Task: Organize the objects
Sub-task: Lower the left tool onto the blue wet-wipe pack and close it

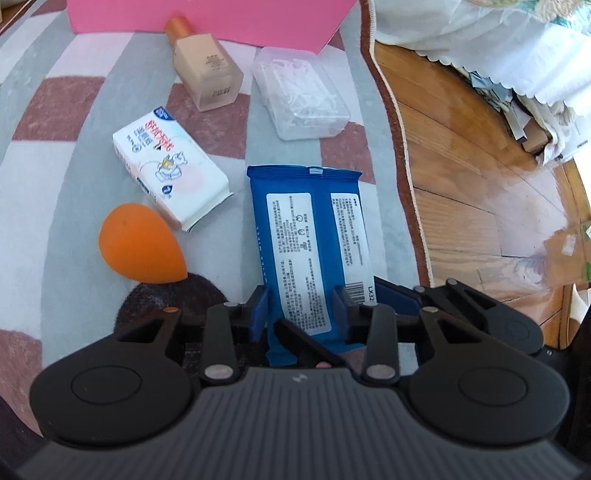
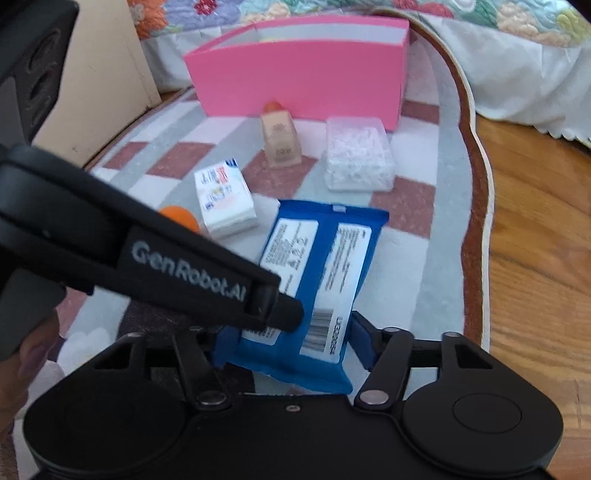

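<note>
A blue wipes pack (image 1: pixel 304 243) (image 2: pixel 317 273) with white labels sits between the fingers of both grippers. My right gripper (image 2: pixel 291 343) is closed on its near end and holds it tilted above the rug. My left gripper (image 1: pixel 301 306) has its jaws around the pack's near end; seen from the right wrist view, its finger (image 2: pixel 221 280) presses on the pack. On the rug lie an orange sponge (image 1: pixel 142 249) (image 2: pixel 181 218), a white carton (image 1: pixel 171 168) (image 2: pixel 225 201), a foundation bottle (image 1: pixel 205 70) (image 2: pixel 279 138) and a clear plastic box (image 1: pixel 299 94) (image 2: pixel 358 158).
A pink box (image 2: pixel 295 79) (image 1: pixel 207 14) stands open at the rug's far end. Wooden floor (image 1: pixel 480 206) (image 2: pixel 535 258) lies to the right of the rug's brown border. White bedding (image 2: pixel 517 70) hangs at the far right. A beige cabinet (image 2: pixel 99 85) stands at the left.
</note>
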`<act>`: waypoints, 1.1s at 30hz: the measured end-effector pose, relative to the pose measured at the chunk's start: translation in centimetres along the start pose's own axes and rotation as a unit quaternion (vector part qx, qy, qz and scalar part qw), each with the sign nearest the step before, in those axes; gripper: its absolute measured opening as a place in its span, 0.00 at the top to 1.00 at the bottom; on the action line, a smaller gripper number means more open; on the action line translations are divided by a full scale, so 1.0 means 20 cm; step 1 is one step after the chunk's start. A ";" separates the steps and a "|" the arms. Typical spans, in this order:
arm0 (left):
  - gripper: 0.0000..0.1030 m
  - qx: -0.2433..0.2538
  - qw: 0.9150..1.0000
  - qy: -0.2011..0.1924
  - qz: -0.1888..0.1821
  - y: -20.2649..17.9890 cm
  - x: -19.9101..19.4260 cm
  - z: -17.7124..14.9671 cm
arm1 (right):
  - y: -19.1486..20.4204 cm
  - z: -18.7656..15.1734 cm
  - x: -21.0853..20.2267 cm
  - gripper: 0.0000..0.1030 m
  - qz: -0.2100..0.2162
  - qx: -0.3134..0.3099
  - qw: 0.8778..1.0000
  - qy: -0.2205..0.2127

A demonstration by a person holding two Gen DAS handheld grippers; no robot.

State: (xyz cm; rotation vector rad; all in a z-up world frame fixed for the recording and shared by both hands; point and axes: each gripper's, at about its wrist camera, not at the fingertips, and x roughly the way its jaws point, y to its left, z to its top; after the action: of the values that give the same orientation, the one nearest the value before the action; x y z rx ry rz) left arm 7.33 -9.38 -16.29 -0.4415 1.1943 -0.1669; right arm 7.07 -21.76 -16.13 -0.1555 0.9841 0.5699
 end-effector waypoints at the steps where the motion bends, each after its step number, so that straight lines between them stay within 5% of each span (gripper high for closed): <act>1: 0.63 -0.003 1.000 -0.001 0.003 0.00 0.00 0.00 | 0.00 -0.01 0.01 0.22 -0.003 0.002 1.000 0.005; 4: 0.62 -0.009 1.000 -0.013 0.014 0.02 0.00 0.01 | 0.01 -0.02 0.01 0.13 0.003 -0.006 1.000 0.008; 12: 0.72 -0.004 1.000 -0.026 -0.002 0.02 0.01 0.03 | 0.08 0.00 0.05 0.08 -0.025 -0.056 0.998 0.017; 20: 0.72 -0.013 1.000 -0.026 -0.007 0.01 -0.01 -0.01 | 0.05 0.00 -0.04 0.42 -0.004 -0.051 0.999 0.009; 33: 0.72 0.010 0.995 -0.090 -0.041 -0.09 -0.35 0.01 | 0.01 0.12 -0.37 0.45 0.049 -0.003 0.998 -0.046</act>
State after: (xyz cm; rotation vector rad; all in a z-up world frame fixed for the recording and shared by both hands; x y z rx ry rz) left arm 5.19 -8.48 -9.45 -0.4790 0.9981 -0.2049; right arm 5.64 -23.46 -8.59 -0.0866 0.9046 0.6654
